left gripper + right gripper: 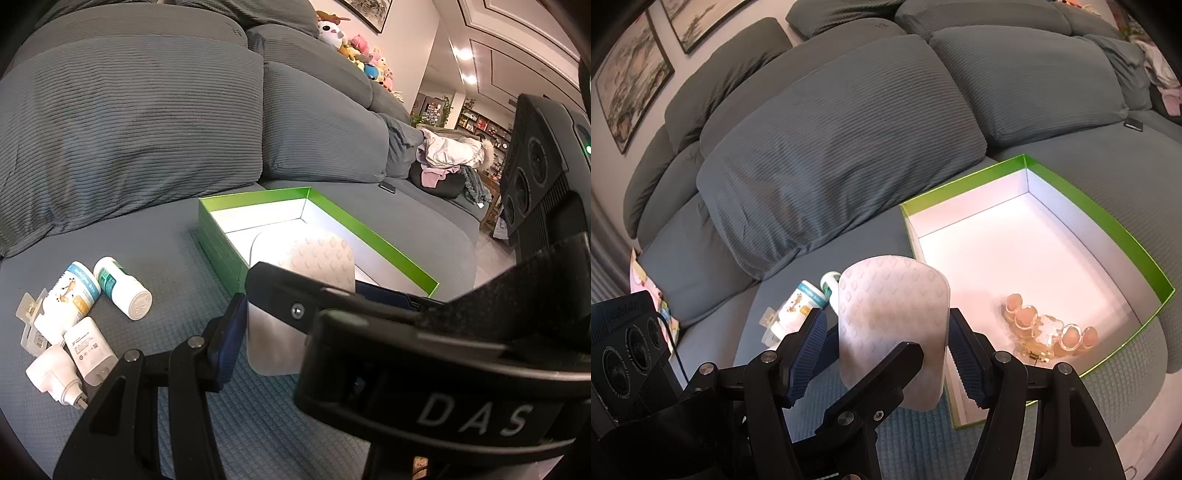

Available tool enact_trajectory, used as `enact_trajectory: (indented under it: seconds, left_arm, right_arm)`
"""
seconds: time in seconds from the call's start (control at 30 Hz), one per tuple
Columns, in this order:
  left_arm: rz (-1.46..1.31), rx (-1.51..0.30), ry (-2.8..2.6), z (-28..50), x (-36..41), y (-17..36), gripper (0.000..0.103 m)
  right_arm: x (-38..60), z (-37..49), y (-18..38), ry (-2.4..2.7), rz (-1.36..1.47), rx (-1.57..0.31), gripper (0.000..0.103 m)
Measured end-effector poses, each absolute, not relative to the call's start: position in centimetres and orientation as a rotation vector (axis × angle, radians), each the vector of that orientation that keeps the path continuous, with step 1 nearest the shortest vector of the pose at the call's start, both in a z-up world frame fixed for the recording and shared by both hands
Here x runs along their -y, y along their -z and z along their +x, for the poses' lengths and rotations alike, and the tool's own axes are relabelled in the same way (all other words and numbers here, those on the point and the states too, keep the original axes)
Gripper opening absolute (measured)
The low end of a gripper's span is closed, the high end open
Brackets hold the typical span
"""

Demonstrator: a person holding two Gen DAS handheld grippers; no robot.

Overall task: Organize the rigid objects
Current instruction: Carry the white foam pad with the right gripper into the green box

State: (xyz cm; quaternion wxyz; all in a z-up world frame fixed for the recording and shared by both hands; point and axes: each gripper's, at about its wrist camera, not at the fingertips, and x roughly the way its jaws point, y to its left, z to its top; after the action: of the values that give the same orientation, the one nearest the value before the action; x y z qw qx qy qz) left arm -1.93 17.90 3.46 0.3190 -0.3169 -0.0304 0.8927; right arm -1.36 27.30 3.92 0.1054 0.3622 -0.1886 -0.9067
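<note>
Right wrist view, query from A: which step is in hand?

B: Transfer to the container. A white bumpy plastic plate (894, 306) stands upright at lower centre, clear of the sofa seat (849, 435). The green box (1108, 221) lies to its right with an amber claw clip (1049, 332) already on the floor at the near end. Judged from that, the plate is mid-carry and not yet stowed.

A: State of the right gripper (886, 317)?

B: Its blue pads (964, 354) flank the plate's two long edges. The right-hand pad meets the edge and the left-hand pad sits just beside the other. It reads as pinching the plate across its width.

A: And the left gripper (280, 343)?

B: In the left wrist view one blue pad (231, 332) lies against the plate's left edge. The opposite finger is hidden behind the right gripper's body at lower right. I cannot tell whether it clamps the plate.

A: Plate position relative to the box?

B: Just beside the box's near left wall, outside it. In the left wrist view it overlaps the near corner of the rim.

A: Requirement for the next move?

B: Probably carry the plate rightward over the wall. Lower it onto the bare white floor in the far half, clear of the clip. Lay it flat, then spread the fingers. Bottles (122, 288) and chargers (88, 350) wait at lower left.
</note>
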Motion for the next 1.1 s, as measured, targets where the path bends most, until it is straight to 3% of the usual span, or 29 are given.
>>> enact_trajectory:
  seconds: [1.1]
  left_arm:
    - [-0.827, 0.096, -2.261, -2.2, -22.7, -3.0, 0.047]
  right_arm:
    - [-31.5, -1.1, -3.2, 2.763, 1.095, 0.617, 0.069]
